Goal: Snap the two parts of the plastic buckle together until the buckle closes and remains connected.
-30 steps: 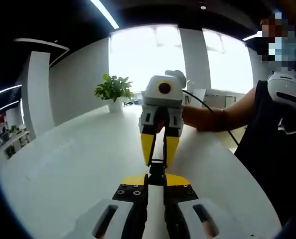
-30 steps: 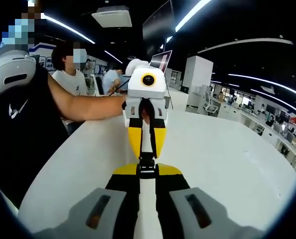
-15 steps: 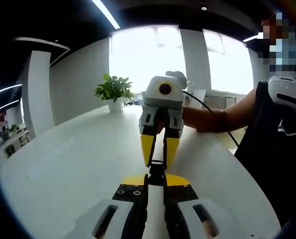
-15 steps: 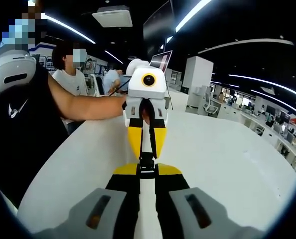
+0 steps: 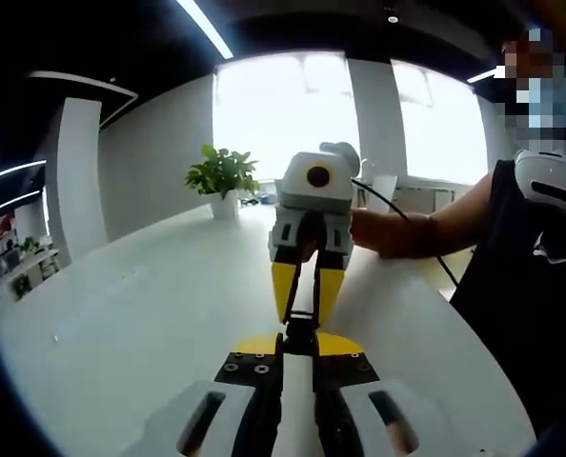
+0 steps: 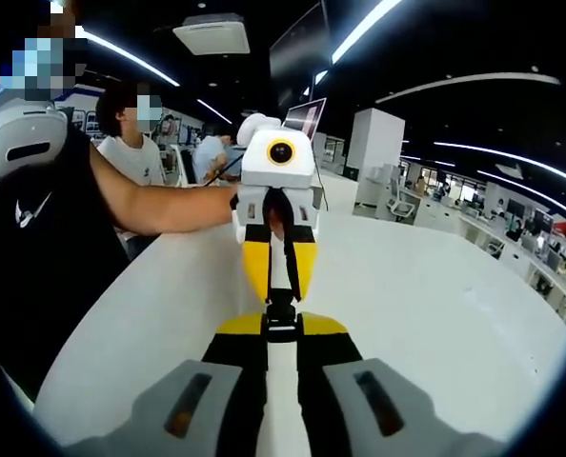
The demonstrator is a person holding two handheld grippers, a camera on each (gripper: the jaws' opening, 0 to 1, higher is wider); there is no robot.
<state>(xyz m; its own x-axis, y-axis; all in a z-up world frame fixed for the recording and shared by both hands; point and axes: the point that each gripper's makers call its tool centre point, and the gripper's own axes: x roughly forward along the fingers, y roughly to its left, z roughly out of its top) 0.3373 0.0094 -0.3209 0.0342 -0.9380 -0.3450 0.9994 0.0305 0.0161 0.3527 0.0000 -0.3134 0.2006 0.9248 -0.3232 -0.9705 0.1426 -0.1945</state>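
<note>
Two grippers meet nose to nose above the white table (image 5: 121,324) — left gripper (image 5: 299,345) and right gripper (image 6: 281,328) each pinching one end of the small black buckle (image 5: 300,328) — where a straight, level push should seat the catch.

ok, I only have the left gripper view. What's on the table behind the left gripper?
Observer: In the right gripper view, an open laptop stands behind the left gripper.
Operator: Are its jaws on the buckle?
Observer: Yes, the yellow jaws are shut on the black buckle. I can't tell if it has latched.
Operator: Anyone else nearby?
Observer: A person in a white shirt sits beyond the holder's arm.
</note>
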